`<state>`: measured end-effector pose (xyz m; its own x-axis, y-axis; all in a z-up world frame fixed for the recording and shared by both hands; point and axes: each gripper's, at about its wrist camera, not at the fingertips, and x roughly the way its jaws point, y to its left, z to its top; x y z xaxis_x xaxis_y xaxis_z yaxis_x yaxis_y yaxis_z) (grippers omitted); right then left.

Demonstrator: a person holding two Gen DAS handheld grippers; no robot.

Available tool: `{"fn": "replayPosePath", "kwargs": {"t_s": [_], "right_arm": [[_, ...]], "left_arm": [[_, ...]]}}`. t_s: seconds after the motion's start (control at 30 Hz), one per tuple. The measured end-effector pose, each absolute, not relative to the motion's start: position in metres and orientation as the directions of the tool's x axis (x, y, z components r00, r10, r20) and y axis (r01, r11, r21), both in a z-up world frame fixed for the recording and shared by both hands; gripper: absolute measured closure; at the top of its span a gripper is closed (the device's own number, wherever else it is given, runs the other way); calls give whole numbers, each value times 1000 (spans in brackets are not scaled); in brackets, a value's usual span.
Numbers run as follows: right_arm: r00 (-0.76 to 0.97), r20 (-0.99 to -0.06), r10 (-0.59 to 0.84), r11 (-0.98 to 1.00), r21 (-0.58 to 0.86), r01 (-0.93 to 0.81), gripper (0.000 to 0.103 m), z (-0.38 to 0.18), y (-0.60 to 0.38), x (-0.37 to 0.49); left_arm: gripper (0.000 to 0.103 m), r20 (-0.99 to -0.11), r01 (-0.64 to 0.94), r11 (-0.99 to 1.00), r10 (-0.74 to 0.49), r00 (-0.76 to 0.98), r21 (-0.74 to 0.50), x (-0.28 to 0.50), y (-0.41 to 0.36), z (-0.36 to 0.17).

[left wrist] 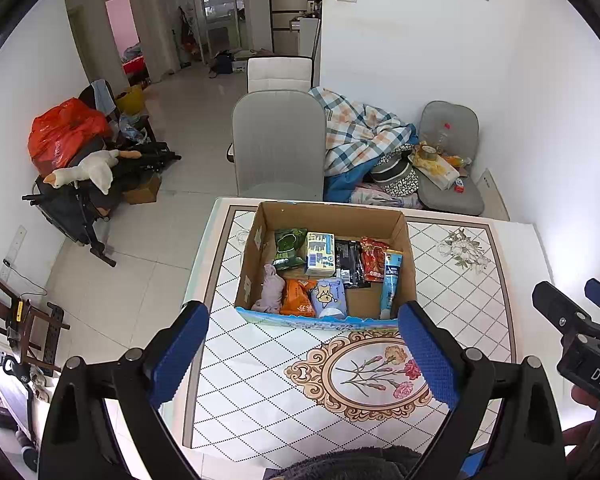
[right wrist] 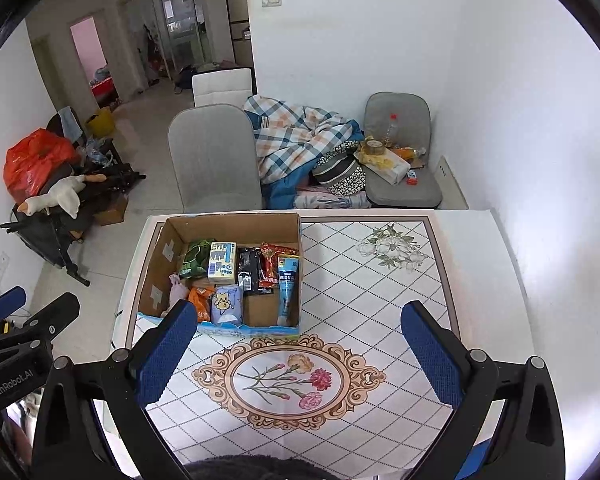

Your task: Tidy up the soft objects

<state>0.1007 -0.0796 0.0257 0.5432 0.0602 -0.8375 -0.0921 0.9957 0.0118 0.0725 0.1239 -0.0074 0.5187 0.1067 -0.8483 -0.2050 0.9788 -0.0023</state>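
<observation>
An open cardboard box (left wrist: 400, 224) (right wrist: 288, 224) stands on the patterned table (left wrist: 460, 280) (right wrist: 360, 280). Inside lie several soft packs: a green pack (left wrist: 290, 248) (right wrist: 194, 258), a tissue pack (left wrist: 320, 254) (right wrist: 222, 262), a black pack (left wrist: 350, 262), a red pack (left wrist: 374, 258), a blue tube (left wrist: 390, 284) (right wrist: 288, 284), an orange pack (left wrist: 298, 298), a light blue wipes pack (left wrist: 330, 298) (right wrist: 226, 304) and a grey cloth (left wrist: 270, 290). My left gripper (left wrist: 304, 334) hovers open before the box, holding nothing. My right gripper (right wrist: 300, 332) is open and holds nothing, to the box's right.
A grey chair (left wrist: 278, 144) stands behind the table's far edge. A plaid blanket (left wrist: 356, 132) and a second chair with clutter (left wrist: 448, 160) sit at the back right. A loaded cart with a plush goose (left wrist: 88, 170) is at the left on the floor.
</observation>
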Motion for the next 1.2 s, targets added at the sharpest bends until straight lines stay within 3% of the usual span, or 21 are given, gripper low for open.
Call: {"fn": "replayPosePath", "kwargs": {"t_s": [1.2], "right_arm": [[545, -836, 65, 994, 6, -109, 0, 29, -84, 95]], "left_arm": [[6, -845, -200, 980, 112, 524, 6, 73, 122, -5]]}}
